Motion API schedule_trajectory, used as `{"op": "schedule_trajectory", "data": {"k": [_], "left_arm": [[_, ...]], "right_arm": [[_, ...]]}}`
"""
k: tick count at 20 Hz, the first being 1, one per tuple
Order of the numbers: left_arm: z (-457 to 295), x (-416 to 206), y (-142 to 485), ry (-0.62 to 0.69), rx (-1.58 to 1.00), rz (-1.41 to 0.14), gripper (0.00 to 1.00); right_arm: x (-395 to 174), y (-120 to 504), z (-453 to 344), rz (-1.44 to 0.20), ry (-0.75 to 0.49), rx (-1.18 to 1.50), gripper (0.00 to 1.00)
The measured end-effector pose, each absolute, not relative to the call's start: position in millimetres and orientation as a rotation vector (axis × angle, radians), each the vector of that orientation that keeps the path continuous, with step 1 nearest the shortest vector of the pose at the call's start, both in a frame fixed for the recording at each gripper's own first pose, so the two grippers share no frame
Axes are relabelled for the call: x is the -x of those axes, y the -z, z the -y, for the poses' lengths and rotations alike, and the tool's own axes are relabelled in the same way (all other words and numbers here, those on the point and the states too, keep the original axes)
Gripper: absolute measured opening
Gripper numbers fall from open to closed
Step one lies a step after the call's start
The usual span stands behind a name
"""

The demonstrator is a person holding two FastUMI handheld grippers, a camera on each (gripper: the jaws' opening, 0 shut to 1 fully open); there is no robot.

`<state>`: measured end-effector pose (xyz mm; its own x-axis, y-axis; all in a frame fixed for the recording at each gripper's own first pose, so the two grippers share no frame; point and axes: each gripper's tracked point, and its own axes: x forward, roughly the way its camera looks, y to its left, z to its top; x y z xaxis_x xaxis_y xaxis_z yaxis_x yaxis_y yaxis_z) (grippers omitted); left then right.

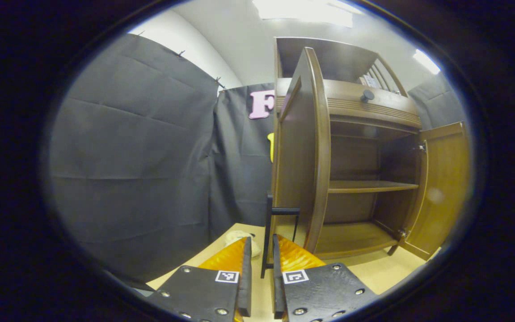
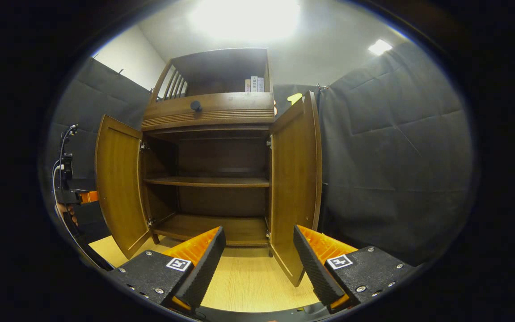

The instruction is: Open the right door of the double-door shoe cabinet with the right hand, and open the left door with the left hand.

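Note:
The brown shoe cabinet (image 2: pixel 208 112) has both doors swung out, baring its empty shelves. In the left gripper view, the left door (image 1: pixel 300 156) stands edge-on close ahead. Its thin black handle (image 1: pixel 266 223) runs down between the fingers of my left gripper (image 1: pixel 262 241), which are narrowly open with a sliver of gap on each side. The right door (image 1: pixel 445 188) hangs open farther off. In the right gripper view, my right gripper (image 2: pixel 259 232) is wide open and holds nothing, low in front of the right door (image 2: pixel 293 188). The left door (image 2: pixel 119 183) is at the left.
A drawer with a dark knob (image 2: pixel 196 105) sits above the doors, and books (image 2: pixel 254 84) stand on top. A hand (image 2: pixel 67 210) with cables is beside the left door. A white object (image 1: pixel 237 237) lies on the pale wooden floor (image 2: pixel 248 281). Black cloth walls close in on both sides.

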<state>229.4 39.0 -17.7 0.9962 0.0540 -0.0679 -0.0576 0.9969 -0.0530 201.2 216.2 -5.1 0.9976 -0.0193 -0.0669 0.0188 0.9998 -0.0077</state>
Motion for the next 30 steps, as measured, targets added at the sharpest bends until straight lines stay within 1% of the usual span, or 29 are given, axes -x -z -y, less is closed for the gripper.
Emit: {"op": "schedule_trajectory", "data": {"k": [1, 2, 3, 4, 5, 6, 9, 10, 11, 12, 13, 14, 18, 19, 21, 22, 23, 24, 25, 26, 27, 29, 30], "left_arm": [[-46, -228, 17, -0.07, 0.049, -0.065, 0.22], [-53, -226, 15, -0.083, 0.041, -0.063, 0.26], [-64, -223, 14, -0.098, 0.028, -0.062, 0.23], [-74, -221, 13, -0.118, 0.008, -0.061, 0.21], [-86, -218, 12, -0.145, -0.011, -0.058, 0.21], [-94, -216, 12, -0.173, -0.024, -0.055, 0.25], [-99, -207, 6, -0.168, 0.007, -0.052, 0.26], [-100, -203, 0, -0.171, 0.011, -0.044, 0.2], [-103, -197, -2, -0.174, 0.011, -0.037, 0.15], [-101, -191, -3, -0.172, 0.016, -0.03, 0.19], [-96, -182, -5, -0.152, 0.029, -0.025, 0.23], [-85, -170, -10, -0.126, 0.044, -0.022, 0.27], [-52, -126, -28, -0.084, 0.041, 0.0, 0.23], [-47, -113, -32, -0.08, 0.029, 0.005, 0.22], [-30, -93, -40, -0.056, 0.017, 0.015, 0.21], [-22, -84, -44, -0.043, 0.016, 0.023, 0.29], [-16, -74, -48, -0.031, 0.018, 0.028, 0.37], [-8, -66, -51, -0.019, 0.018, 0.032, 0.44], [-1, -56, -53, -0.008, 0.019, 0.036, 0.52], [7, -49, -56, 0.005, 0.017, 0.041, 0.6], [12, -42, -57, 0.02, 0.013, 0.045, 0.68], [19, -28, -57, 0.022, 0.007, 0.055, 0.84], [22, -22, -57, 0.023, 0.01, 0.057, 0.84]], "right_arm": [[-199, 3, -218, -0.063, 0.014, 0.007, 0.92], [-198, 0, -220, -0.059, 0.008, 0.007, 0.92], [-197, -2, -221, -0.056, 0.007, 0.006, 0.92], [-194, -3, -219, -0.054, 0.007, 0.002, 0.94], [-193, -5, -219, -0.049, 0.006, -0.003, 0.94], [-193, -8, -219, -0.044, 0.006, -0.009, 0.94], [-191, -9, -216, -0.047, 0.009, -0.013, 0.94], [-190, -10, -217, -0.046, 0.008, -0.013, 0.94], [-188, -13, -216, -0.043, 0.007, -0.013, 0.92], [-185, -15, -214, -0.041, 0.006, -0.018, 0.92], [-183, -19, -213, -0.038, -0.003, -0.022, 0.94], [-180, -21, -214, -0.033, -0.011, -0.022, 0.92], [-161, -36, -209, 0.002, -0.019, -0.012, 0.92], [-156, -37, -208, 0.008, -0.02, -0.01, 0.94], [-147, -38, -205, 0.016, -0.021, -0.01, 0.94], [-144, -36, -204, 0.016, -0.021, -0.017, 0.94], [-140, -34, -205, 0.016, -0.025, -0.027, 0.92], [-137, -34, -205, 0.013, -0.028, -0.035, 0.94], [-133, -33, -205, 0.006, -0.029, -0.039, 0.94], [-130, -31, -205, 0.002, -0.03, -0.041, 0.92], [-127, -30, -205, 0.001, -0.032, -0.042, 0.94], [-121, -30, -204, 0.002, -0.032, -0.039, 0.94], [-119, -30, -203, 0.001, -0.03, -0.039, 0.94]]}}
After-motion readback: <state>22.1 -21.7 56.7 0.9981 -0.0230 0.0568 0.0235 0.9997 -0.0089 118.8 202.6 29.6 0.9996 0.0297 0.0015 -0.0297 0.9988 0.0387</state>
